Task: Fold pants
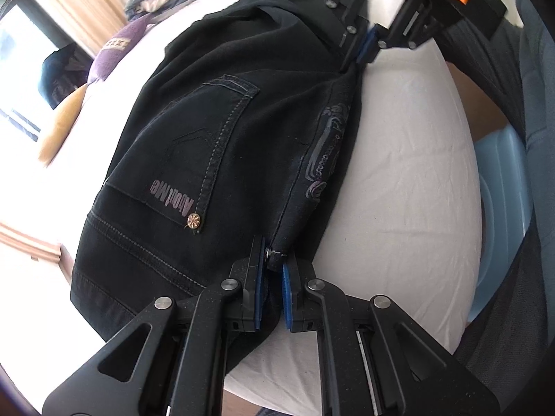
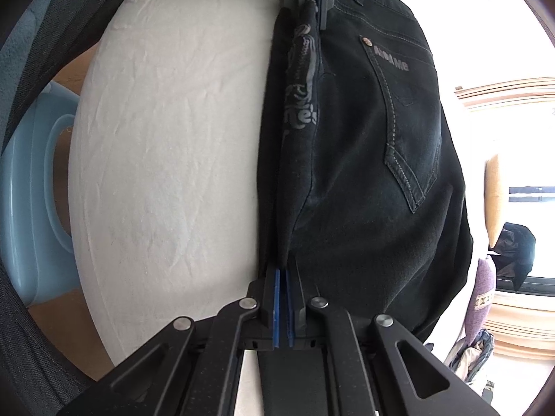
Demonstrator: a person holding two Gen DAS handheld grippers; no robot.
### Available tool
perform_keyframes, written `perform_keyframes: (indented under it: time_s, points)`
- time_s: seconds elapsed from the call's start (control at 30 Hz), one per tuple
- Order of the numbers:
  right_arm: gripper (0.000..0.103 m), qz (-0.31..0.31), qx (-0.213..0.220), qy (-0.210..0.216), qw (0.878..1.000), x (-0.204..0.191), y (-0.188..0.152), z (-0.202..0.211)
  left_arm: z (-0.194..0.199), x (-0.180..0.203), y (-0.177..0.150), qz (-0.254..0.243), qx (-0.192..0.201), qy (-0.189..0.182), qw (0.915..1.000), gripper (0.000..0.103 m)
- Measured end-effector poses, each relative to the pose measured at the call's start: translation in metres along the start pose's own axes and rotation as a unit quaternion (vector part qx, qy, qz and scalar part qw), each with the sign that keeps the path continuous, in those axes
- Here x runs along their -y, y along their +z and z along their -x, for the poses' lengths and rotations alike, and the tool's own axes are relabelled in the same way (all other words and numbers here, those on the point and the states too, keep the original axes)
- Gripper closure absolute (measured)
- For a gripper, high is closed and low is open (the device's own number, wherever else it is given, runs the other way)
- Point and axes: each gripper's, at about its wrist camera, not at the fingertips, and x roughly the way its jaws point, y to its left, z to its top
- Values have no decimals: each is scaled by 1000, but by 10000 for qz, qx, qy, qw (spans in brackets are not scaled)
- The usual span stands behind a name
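The left claw [image 1: 274, 267] is pinched narrow on the waist corner of the black pants [image 1: 194, 145], at the edge nearest the white bed [image 1: 409, 180]. The pants lie bunched on the bed, back pocket [image 1: 208, 149] up, with a printed strip along the gripped edge. The right claw [image 2: 283, 277] clamps the same edge further down the leg, so the fabric runs taut between both claws. This looks like a fold in mid-carry. Next, both claws should probably swing the held edge over together, level, then lay it flat before letting go.
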Motion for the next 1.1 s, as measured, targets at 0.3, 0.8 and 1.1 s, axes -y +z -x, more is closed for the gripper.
perform_keyframes:
  time_s: [0.3,0.8,1.1]
  points:
    - [92,-484,-19,-716,9963,-15,5,3,15,-10,-7,502,-375,-7,9980,72]
    - [50,-3135,969,-236,9443,48,-9,41,48,-47,50,1984,650,380,9772,37]
    - [61,-3934,617,475,9161,39,-16,-2,-35,-60,44,2761,-79,8,9611,35]
